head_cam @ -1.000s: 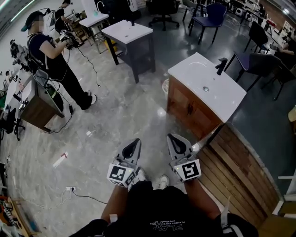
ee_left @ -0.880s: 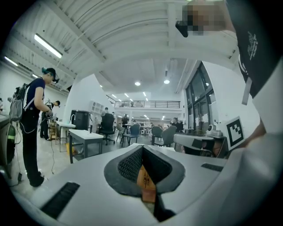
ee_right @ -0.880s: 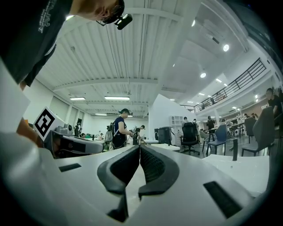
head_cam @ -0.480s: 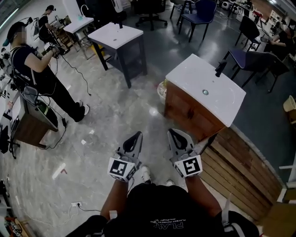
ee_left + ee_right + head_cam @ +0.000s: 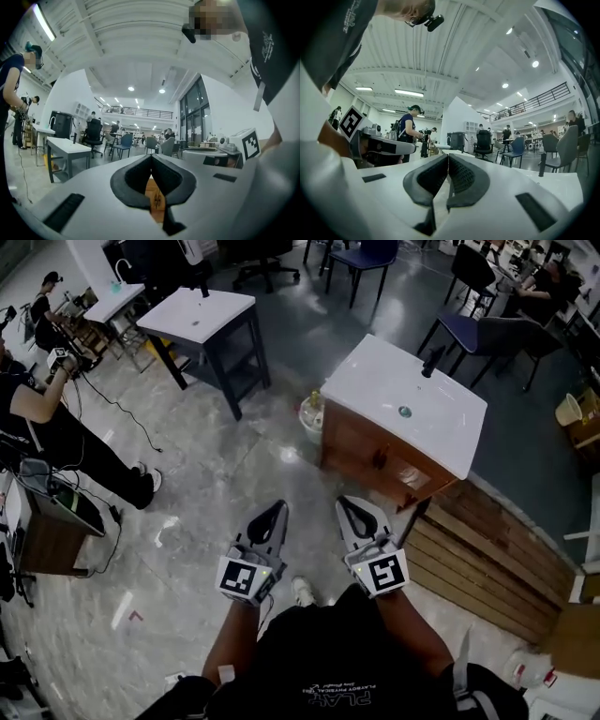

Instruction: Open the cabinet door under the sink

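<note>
A: Jaws, both sides, status?
B: Both clenched. On the left gripper (image 5: 151,158) tips meet, nothing btwn. The right gripper (image 5: 447,157) is the same, pads together, empty.
A: Where's the cabinet?
B: The wood cabinet (image 5: 361,451) sits under the white sink (image 5: 375,381), ahead & to the right, well apart from both grippers. Its front looks closed.
A: Progress?
B: Nil on the door itself, imo. Left to do: close in, get a jaw on a handle or edge, pull it open.

Wooden cabinet door (image 5: 370,457) under white sink (image 5: 403,399), shut
</note>
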### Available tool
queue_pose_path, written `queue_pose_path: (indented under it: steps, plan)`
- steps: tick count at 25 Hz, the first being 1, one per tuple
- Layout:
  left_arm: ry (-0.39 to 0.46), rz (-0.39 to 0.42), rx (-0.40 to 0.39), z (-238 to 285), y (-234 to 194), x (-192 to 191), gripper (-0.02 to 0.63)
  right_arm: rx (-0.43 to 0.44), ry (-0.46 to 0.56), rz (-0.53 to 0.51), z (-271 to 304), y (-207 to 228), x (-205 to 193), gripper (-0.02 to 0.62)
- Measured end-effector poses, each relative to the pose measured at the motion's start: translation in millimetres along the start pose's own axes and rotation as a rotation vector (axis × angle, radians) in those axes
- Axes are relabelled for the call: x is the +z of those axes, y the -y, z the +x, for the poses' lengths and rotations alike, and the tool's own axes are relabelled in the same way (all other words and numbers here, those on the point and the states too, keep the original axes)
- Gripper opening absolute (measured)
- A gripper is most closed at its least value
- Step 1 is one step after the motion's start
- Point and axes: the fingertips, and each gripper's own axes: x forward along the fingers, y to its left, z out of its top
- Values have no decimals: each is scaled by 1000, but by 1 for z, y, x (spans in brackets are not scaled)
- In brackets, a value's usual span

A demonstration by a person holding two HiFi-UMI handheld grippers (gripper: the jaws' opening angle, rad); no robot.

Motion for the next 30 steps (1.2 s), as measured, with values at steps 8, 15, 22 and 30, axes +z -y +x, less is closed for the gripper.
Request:
queue_pose_path:
  steps: [8,15,22,30]
  plan:
    - [-54,-78,-75,51,0,-32,21,-63,-28,2,4,38,-22,25]
    - [-112,-10,-118,129,18,-51,21,-96,-64,38,13,112,-50,25]
    - [-169,-11,-111,200,19,-78,21,-101,-82,64,26,175,-81,25]
    - [-253,26,-110,261,33,-117,21,-115,-108,149,25,231,-126,25]
